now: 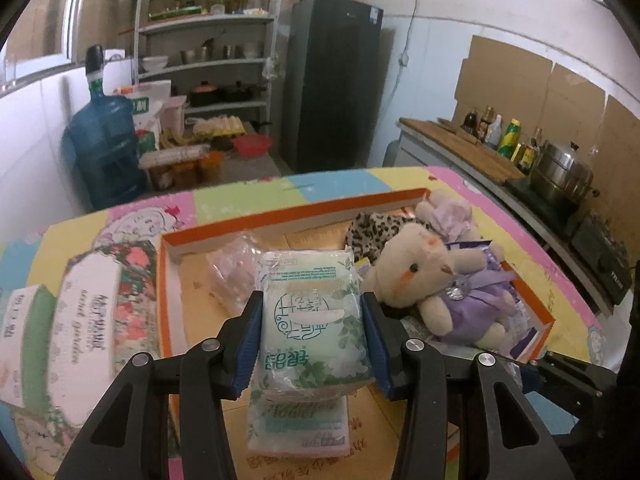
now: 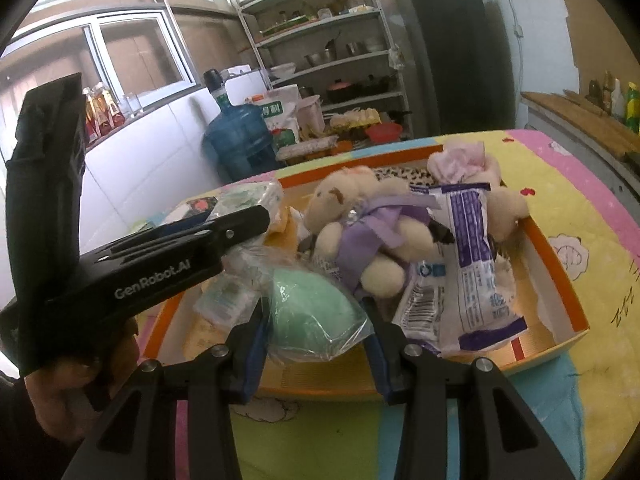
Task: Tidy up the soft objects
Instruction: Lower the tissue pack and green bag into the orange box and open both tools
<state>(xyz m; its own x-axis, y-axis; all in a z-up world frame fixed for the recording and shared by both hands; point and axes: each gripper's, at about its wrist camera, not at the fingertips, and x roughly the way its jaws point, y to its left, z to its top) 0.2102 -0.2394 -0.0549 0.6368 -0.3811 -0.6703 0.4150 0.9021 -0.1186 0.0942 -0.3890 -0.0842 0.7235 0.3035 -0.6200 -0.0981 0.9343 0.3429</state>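
tissue pack point(image 1: 312, 316) clamped between left jaws, green bagged bundle point(image 2: 310, 316) seemingly between right

A home kitchen is shown. Against the back wall a metal rack point(image 1: 208, 40) is stacked with bowls, jars, pots and pans, and a dark fridge point(image 1: 332, 80) is set beside it. A large blue water jug point(image 1: 104, 140) is placed on the floor near sacks and packets of food. Along the right wall a counter point(image 1: 472, 152) is lined with sauce bottles point(image 1: 496, 132), and a steel steamer pot point(image 1: 560, 172) is set on a stove. The walls are tiled white, and cardboard is fixed behind the cooking area.
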